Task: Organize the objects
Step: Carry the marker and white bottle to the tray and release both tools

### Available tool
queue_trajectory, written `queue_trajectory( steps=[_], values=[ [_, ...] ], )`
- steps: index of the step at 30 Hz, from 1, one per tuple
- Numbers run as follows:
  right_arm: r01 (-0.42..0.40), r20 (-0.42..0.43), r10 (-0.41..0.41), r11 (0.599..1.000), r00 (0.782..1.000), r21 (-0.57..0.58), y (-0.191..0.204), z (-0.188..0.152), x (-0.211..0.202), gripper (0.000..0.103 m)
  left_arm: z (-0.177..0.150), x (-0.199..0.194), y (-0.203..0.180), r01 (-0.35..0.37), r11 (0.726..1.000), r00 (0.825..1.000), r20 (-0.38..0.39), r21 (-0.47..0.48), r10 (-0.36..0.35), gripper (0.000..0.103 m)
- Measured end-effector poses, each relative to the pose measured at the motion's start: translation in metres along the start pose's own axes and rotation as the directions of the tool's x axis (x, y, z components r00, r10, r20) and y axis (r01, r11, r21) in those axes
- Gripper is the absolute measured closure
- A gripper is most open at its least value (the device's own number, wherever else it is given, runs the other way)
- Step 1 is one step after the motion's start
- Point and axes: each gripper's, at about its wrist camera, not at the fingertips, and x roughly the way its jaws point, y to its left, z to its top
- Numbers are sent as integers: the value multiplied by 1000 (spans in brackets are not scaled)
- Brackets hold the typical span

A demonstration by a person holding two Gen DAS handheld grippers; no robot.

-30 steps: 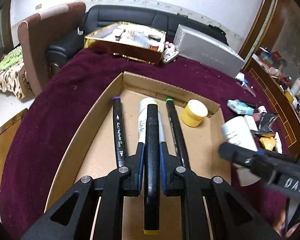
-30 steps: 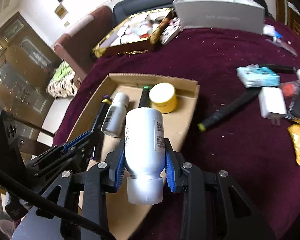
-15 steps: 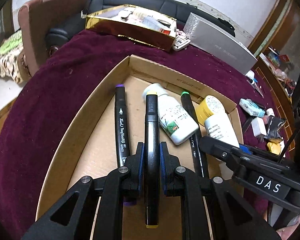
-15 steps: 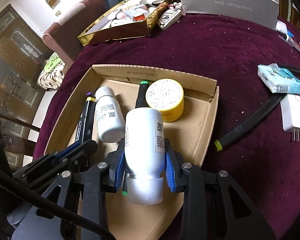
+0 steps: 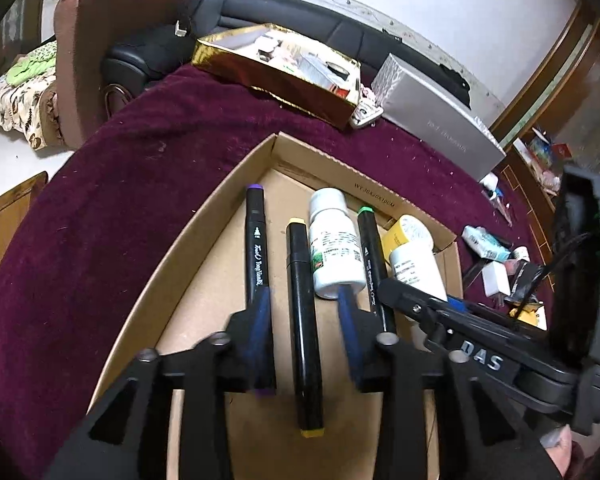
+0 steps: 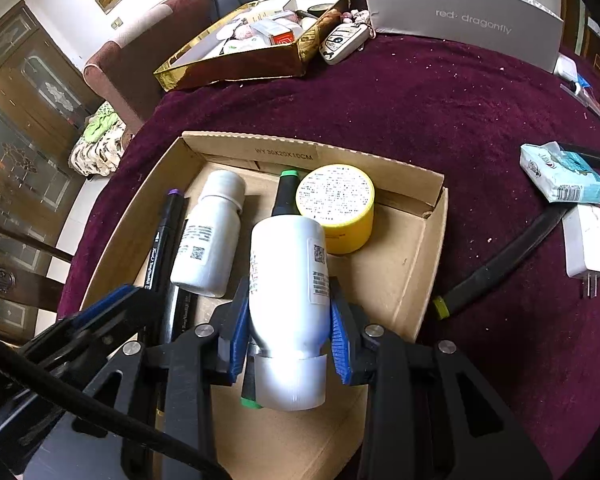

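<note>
The left gripper (image 5: 304, 312) is opening around the marker (image 5: 302, 320), lengthwise between its fingers, while the right gripper (image 6: 288, 332) clamps the bottle (image 6: 288, 280) over the box (image 6: 412, 280)

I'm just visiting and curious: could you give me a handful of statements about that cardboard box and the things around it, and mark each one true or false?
1. The right gripper has its fingers pressed on a white bottle. True.
2. The yellow-capped marker is clamped tight in the left gripper. False: the fingers are opening and stand clear of it on both sides; it lies in the cardboard box.
3. A yellow jar sits in the box's far corner. True.
4. The purple-capped marker lies outside the box on the cloth. False: it lies inside, by the left wall.
5. A tissue pack lies inside the box. False: it lies on the maroon cloth.
</note>
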Motion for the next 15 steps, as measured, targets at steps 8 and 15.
queue_trajectory(
  steps=[8, 15],
  values=[
    [14, 35, -15, 999, 999, 32, -6, -3, -14, 70, -8, -25, -6, 0, 1000, 999, 42, 18, -1, 61],
    [9, 102, -11, 1000, 995, 21, -7, -13, -49, 55, -21, -41, -17, 12, 1000, 999, 49, 26, -13, 60]
  ],
)
